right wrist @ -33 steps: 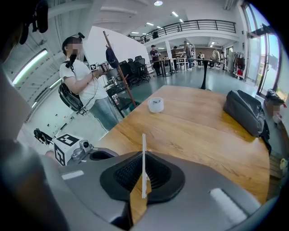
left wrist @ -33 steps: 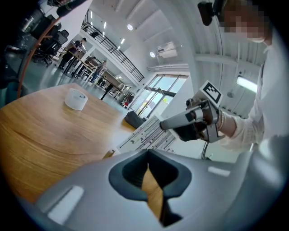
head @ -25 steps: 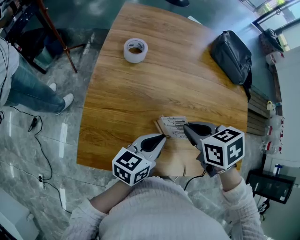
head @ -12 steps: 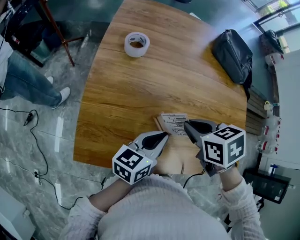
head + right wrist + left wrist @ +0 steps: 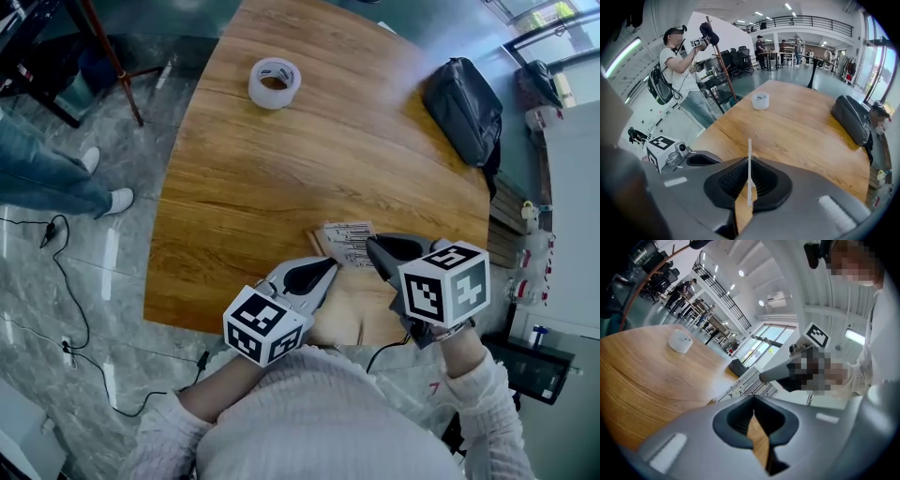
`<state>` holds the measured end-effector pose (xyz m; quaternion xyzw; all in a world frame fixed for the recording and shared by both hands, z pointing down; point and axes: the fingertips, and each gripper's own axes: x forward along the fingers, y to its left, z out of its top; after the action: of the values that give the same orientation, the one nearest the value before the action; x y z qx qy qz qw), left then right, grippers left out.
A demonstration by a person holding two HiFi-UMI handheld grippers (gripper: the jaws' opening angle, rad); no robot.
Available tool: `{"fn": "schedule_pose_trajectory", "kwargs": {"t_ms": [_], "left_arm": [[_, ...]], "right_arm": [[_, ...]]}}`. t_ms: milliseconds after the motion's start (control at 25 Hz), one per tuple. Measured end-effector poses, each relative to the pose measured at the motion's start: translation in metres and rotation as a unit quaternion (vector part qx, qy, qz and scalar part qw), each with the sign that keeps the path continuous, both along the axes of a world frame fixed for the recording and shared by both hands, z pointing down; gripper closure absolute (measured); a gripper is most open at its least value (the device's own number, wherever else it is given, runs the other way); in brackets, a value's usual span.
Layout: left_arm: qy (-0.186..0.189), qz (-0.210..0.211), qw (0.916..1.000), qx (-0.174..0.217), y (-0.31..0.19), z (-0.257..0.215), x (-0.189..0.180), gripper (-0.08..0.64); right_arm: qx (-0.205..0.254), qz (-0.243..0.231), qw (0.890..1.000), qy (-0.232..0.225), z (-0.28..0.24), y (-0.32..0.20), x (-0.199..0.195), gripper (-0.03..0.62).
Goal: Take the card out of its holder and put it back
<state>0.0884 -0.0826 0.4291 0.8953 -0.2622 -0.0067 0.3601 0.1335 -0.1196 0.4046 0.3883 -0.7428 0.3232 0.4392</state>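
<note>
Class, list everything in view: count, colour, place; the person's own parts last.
table: 1, brown wood, centre
tape roll: 1, white, table's far end
bag: 1, dark, table's right edge
card: 1, white, printed, near edge
holder: 1, tan, at card's left
cable: 1, black, floor at left
bystander: 1, blue jeans, left floor
left claw: 1, grey, shut on holder
right claw: 1, grey, shut on card
marker cubes: 2, black-and-white, on claws
sleeves: 2, pale, bottom

The person wears a fuzzy, pale pink sweater [image 5: 309, 427] with long sleeves [image 5: 480, 394]. The left gripper [image 5: 329, 268] and right gripper [image 5: 371, 247] are grey with dark pads [image 5: 732, 181] (like big beaks). Each has a white cube [image 5: 443, 286] with black squares.
</note>
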Motion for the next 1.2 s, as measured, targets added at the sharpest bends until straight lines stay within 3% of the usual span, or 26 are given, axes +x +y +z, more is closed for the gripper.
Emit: {"fn": "schedule_pose_trajectory", "kwargs": {"t_ms": [360,1000,1200], "left_arm": [[-0.005,0.008,0.9999,-0.012,0.005,0.009,-0.003,0.552],[-0.02,0.015,0.9992,-0.031,0.012,0.021,-0.009,0.552],[-0.03,0.022,0.9991,-0.021,0.011,0.018,-0.008,0.552]], "right_arm": [[-0.01,0.006,1.0,0.002,0.016,-0.003,-0.009,0.58],[-0.022,0.011,0.999,-0.044,0.041,-0.002,-0.018,0.554],[-0.012,0.015,0.998,-0.067,0.028,0.001,-0.02,0.494]]}}
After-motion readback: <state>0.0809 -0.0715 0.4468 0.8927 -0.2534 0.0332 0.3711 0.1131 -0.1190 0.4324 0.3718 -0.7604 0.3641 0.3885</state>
